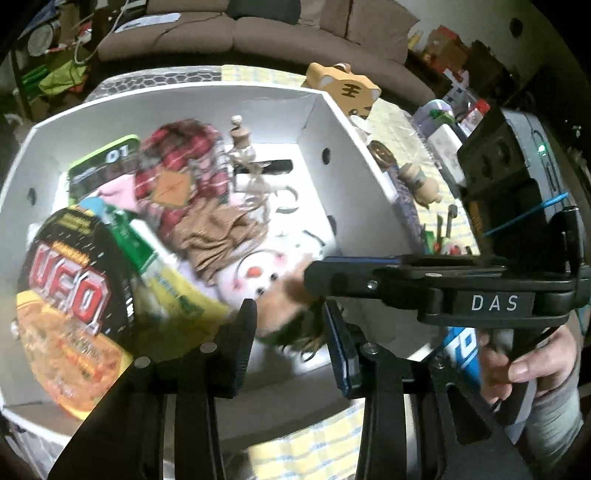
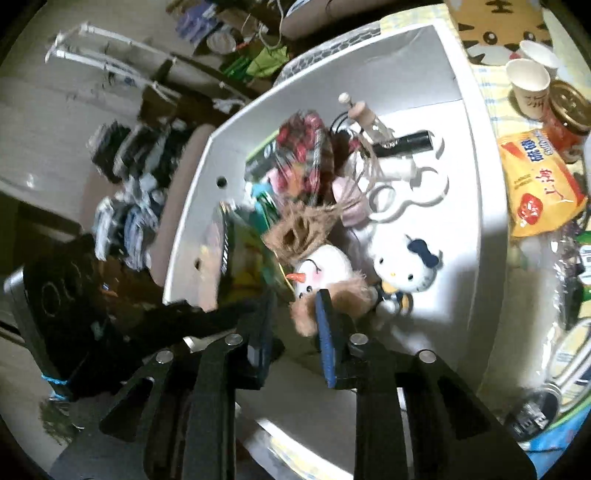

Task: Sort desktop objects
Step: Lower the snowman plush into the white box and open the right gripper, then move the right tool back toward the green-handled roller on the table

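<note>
A white storage box (image 1: 343, 122) (image 2: 476, 155) holds several sorted items: a UFO noodle bowl (image 1: 70, 306), a red plaid cloth (image 1: 177, 166) (image 2: 303, 155), a snowman plush (image 1: 255, 273) (image 2: 321, 269), a white cat plush (image 2: 406, 269) and a black tube (image 2: 402, 142). My left gripper (image 1: 290, 332) is open over the box's near side, above the snowman's furry brown end (image 1: 295, 328). My right gripper (image 2: 295, 328) is open too, its fingers on either side of that brown fur (image 2: 340, 299). The right gripper body also shows in the left wrist view (image 1: 443, 280).
On the checked tablecloth beside the box lie a tiger-face cushion (image 1: 347, 88) (image 2: 498, 33), paper cups (image 2: 528, 85), a jar (image 2: 569, 110), a yellow snack bag (image 2: 535, 184), a small wooden figure (image 1: 421, 181) and other clutter. A brown sofa (image 1: 240, 33) stands behind the table.
</note>
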Demonstrator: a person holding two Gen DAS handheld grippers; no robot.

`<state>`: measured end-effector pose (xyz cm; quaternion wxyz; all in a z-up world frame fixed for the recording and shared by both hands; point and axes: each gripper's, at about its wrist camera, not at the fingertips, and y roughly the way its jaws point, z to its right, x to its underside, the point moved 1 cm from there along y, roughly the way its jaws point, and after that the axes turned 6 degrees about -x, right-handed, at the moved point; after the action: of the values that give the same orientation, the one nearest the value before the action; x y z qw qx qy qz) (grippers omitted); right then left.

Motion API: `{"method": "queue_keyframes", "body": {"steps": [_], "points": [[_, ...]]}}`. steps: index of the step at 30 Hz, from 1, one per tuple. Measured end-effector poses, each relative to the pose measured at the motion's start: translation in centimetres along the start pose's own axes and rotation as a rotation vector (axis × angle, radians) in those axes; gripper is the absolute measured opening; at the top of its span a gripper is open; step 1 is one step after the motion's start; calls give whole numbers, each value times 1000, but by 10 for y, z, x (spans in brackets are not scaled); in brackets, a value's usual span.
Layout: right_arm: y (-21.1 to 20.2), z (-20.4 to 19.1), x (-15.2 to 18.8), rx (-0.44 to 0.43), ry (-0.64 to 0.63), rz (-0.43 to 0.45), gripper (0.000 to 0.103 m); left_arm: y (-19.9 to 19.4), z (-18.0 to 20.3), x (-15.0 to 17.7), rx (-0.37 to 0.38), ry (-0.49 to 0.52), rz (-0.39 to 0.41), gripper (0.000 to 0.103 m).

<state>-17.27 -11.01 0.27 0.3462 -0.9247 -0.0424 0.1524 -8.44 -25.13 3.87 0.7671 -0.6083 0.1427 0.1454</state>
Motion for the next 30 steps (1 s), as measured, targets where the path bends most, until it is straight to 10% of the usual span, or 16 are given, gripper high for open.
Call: {"method": "queue_keyframes", "body": {"steps": [11,13,19,30], "points": [[-23,-51,10,318,-258,13,24,-39,-21,29,-194,-18,104,62],[-25,-59,17,343,-294,14,32,-42,-22,36,-222,-37,124,79],[-29,-73,39,423,-353,45,76,-54,-23,57,-249,-85,172,87],[-32,-86,72,471,-394,93,102,-69,-23,85,-266,-127,202,103]]}}
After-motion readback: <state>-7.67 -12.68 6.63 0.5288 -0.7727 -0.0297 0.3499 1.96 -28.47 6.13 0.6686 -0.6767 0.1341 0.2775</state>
